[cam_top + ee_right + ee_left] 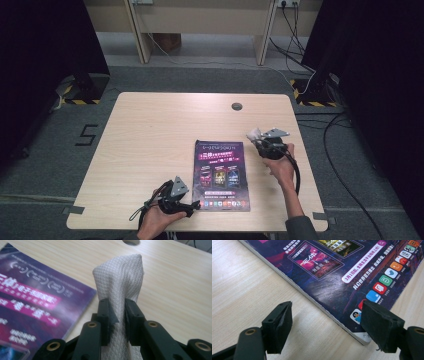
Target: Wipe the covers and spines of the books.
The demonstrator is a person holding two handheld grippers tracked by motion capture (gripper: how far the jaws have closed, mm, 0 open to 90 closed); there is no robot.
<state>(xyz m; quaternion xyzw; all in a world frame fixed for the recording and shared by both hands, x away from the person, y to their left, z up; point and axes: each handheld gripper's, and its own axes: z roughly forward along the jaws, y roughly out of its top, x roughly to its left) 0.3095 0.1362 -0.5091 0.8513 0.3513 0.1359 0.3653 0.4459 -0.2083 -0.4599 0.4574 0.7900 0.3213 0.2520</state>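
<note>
White cloth (120,287) is pinched between my right gripper (117,312) jaws just off the magazine's (221,175) top-right corner, its waffle weave clear up close, while my left gripper (327,327) gapes at the lower-left corner

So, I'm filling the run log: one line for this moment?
right gripper: shut on white cloth | left gripper: open at magazine corner | table

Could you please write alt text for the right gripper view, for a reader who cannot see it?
The right hand-held gripper pinches a bunched white textured cloth between its two black jaws, above a light wooden table. To the left lies a purple magazine with pink and white print, flat on the table.
</note>
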